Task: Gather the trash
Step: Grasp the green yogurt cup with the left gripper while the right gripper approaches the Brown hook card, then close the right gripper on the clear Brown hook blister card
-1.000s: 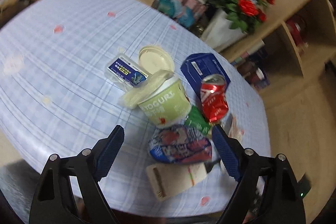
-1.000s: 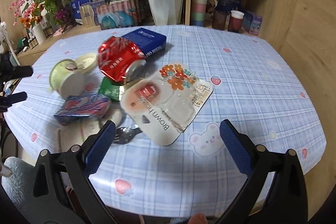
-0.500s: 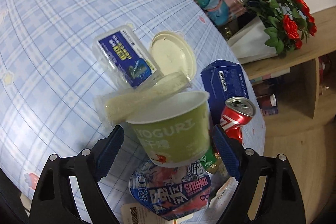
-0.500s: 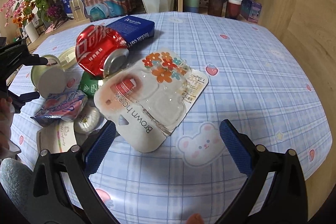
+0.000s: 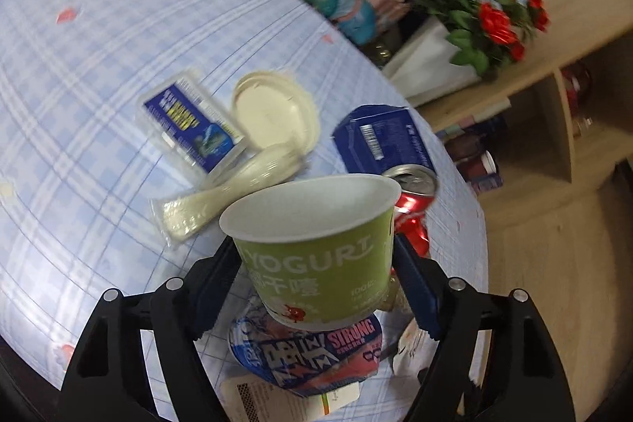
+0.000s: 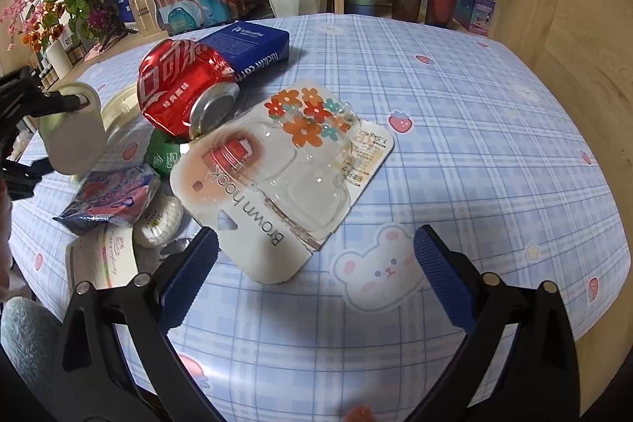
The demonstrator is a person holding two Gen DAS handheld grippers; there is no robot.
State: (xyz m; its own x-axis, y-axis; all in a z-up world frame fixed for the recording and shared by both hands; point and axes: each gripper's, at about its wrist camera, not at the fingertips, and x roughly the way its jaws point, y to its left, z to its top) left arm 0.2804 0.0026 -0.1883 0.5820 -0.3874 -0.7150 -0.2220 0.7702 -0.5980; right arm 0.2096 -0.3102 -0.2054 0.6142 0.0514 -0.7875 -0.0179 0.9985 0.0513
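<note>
A green yogurt cup (image 5: 316, 248) is sitting between the two blue-padded fingers of the left gripper (image 5: 316, 287), which are pressing against its sides and grasping it. The cup is upright, open at the top, and appearing raised above the pile of trash on the blue checked tablecloth (image 5: 79, 74). From the right wrist view the same cup (image 6: 73, 141) is showing at the far left, held off the cloth by the black arms of the left gripper.

Directly under the cup, a pink and blue snack wrapper (image 5: 312, 354) is lying on a white paper slip (image 5: 292, 394). Just behind the cup, a crushed red soda can (image 5: 411, 208) is lying beside a blue carton (image 5: 379, 141). To the cup's left, a wrapped plastic spoon (image 5: 225, 192), a round cream lid (image 5: 273, 113) and a blue-labelled clear packet (image 5: 190, 121) are lying close together.

The right gripper (image 6: 316, 260) is hovering with its jaws spread wide and nothing between them, just in front of a white blister pack (image 6: 285, 176) printed with orange flowers. That pack is leaning on the can (image 6: 178, 89), with a green wrapper (image 6: 162, 153) tucked below.

A white pot of red roses (image 5: 482, 14) is standing beyond the table's far edge.
</note>
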